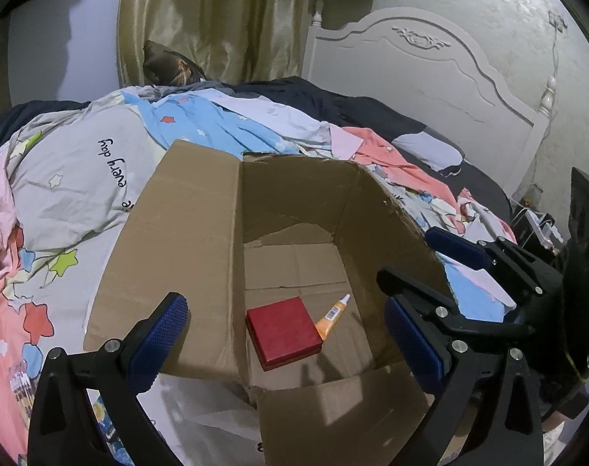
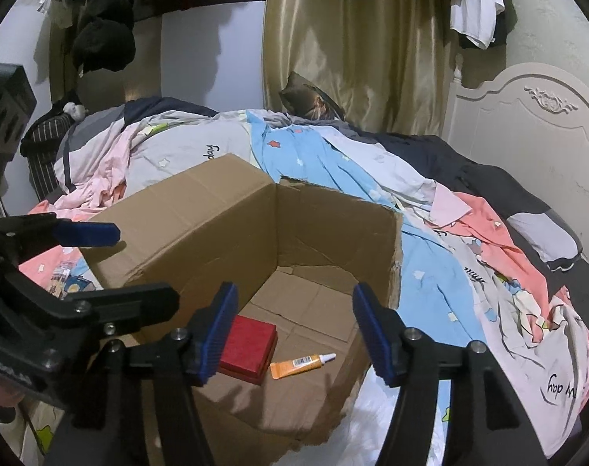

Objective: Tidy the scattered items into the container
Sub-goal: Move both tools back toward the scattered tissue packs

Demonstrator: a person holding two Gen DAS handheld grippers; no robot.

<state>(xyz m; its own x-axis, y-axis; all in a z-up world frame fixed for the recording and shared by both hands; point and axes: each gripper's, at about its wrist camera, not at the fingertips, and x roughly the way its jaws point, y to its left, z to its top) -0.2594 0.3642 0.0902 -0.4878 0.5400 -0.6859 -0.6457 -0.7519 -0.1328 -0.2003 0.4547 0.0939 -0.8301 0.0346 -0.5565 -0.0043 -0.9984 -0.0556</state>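
Note:
An open cardboard box (image 1: 197, 233) (image 2: 197, 225) stands on the bed. On its floor lie a flat red box (image 1: 283, 330) (image 2: 251, 341) and, right beside it, an orange tube with a white tip (image 1: 331, 316) (image 2: 300, 363). My left gripper (image 1: 284, 306) hovers open over the box's near edge with nothing between its blue pads. My right gripper (image 2: 294, 295) is also open and empty, held above the tube and the red box. Each gripper shows in the other's view: the right gripper (image 1: 422, 260) over the box's right wall, the left gripper (image 2: 135, 264) over its left wall.
The box sits among a rumpled star-print quilt (image 1: 73, 178) and pink and blue clothes (image 2: 481, 225). A white headboard (image 1: 430, 77) and a gold curtain (image 2: 356, 58) stand behind. Small packets (image 2: 65, 279) lie on the bedding left of the box, and a blue packet (image 1: 108, 427) near my left gripper.

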